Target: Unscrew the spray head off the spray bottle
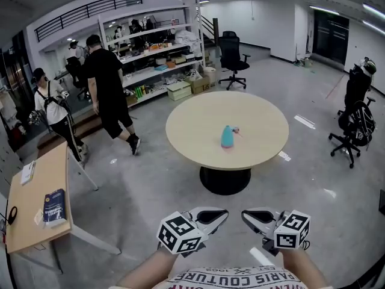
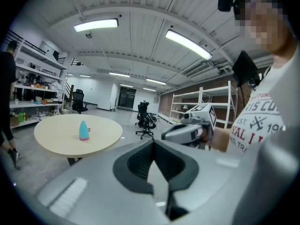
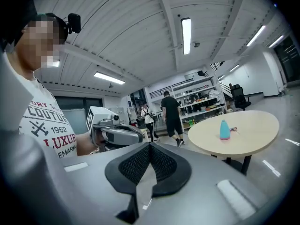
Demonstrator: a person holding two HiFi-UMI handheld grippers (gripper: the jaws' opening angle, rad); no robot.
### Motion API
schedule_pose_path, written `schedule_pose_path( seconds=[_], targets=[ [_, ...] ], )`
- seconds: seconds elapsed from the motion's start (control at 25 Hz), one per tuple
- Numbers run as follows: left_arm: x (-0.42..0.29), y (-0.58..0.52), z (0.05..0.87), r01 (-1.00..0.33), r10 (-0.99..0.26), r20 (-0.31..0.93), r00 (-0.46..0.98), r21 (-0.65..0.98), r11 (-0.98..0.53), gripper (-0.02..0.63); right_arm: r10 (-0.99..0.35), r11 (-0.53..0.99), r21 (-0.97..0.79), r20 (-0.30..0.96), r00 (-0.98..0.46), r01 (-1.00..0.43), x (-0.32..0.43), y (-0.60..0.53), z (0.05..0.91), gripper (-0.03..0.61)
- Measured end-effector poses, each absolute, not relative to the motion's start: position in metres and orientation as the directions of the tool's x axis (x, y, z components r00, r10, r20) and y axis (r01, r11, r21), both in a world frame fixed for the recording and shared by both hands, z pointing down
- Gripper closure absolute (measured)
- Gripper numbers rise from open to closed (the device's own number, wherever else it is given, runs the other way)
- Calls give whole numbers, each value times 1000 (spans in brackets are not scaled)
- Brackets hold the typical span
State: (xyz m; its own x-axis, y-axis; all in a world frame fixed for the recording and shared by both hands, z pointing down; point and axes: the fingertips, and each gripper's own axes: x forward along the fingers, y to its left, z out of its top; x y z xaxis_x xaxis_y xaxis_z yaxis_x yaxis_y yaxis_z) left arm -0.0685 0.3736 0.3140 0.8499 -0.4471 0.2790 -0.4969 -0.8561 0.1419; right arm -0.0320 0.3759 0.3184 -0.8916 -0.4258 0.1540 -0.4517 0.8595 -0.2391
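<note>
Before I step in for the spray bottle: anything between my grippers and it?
Nothing visible. Only floor lies between the left gripper and right gripper, both shut and empty, and the round table; the spray bottle stands near its middle, one small item beside it.

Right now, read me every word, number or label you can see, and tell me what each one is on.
"PARIS COUTURE": front of the person's shirt, head view.
"1962": same shirt, right gripper view.
"LUXUR", cut off at the edge: same shirt, right gripper view.
The blue book on the desk: print too small to read.
The bottle on the round table: no label I can read.
</note>
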Motion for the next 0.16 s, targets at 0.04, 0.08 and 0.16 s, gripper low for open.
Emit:
schedule_pose_path(
  seconds=[0.04,0.08,0.16],
  targets=[
    [-70,374,314,-497,-448,278,850,141,-856,612,-426,860,-237,155,-891,-452,-34,376,318,578],
    [-71,374,313,-497,-448,276,850,141,-856,612,-427,860,-235,157,-891,-453,-34,376,318,578],
    [-72,375,311,-496,-448,272,851,139,-857,612,-428,859,-233,159,-889,-455,-34,376,318,578]
  ],
)
